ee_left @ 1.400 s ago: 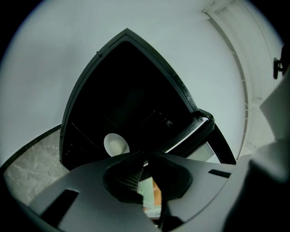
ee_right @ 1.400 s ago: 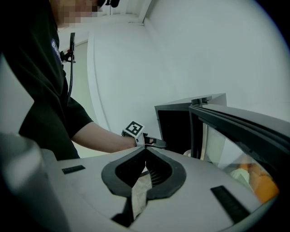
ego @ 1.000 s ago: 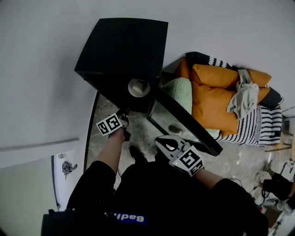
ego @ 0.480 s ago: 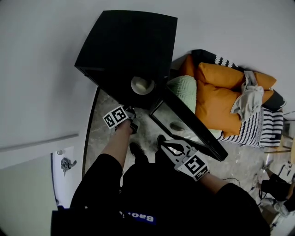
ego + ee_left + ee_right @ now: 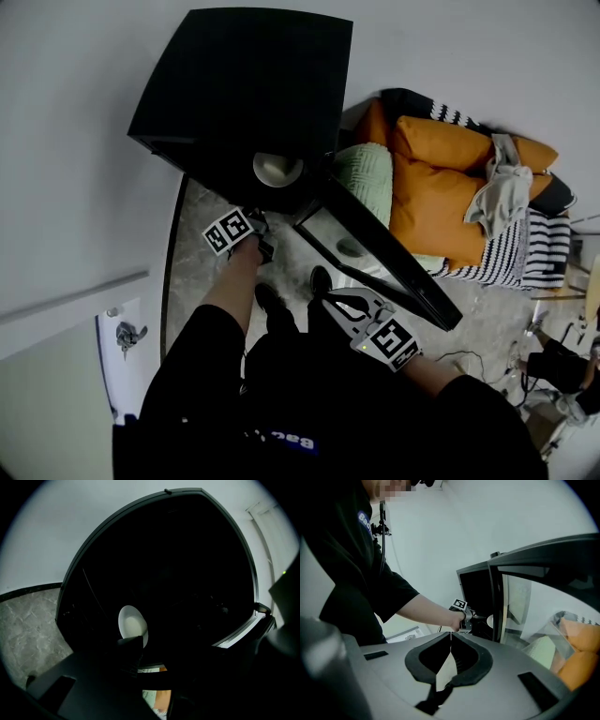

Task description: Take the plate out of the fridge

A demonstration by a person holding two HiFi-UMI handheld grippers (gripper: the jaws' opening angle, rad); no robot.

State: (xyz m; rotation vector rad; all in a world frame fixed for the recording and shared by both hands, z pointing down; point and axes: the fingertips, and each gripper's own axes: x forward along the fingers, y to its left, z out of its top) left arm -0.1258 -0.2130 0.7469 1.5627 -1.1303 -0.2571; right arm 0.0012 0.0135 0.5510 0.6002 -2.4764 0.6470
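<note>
The grey marbled floor (image 5: 195,272) carries the black fridge (image 5: 248,84), two dark shoes (image 5: 272,300), and seemingly the orange cushions (image 5: 441,202).

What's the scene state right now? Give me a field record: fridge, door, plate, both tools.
fridge: black, low, on grey stone-look floor against a white wall
door: glass-fronted, swung open
plate: white, inside the fridge near the open front
left tool: open, at the fridge opening; one jaw tip overlaps the plate's edge in the left gripper view, no grip made
right tool: shut, empty, away from the fridge
nearby: orange cushions, green cushion
</note>
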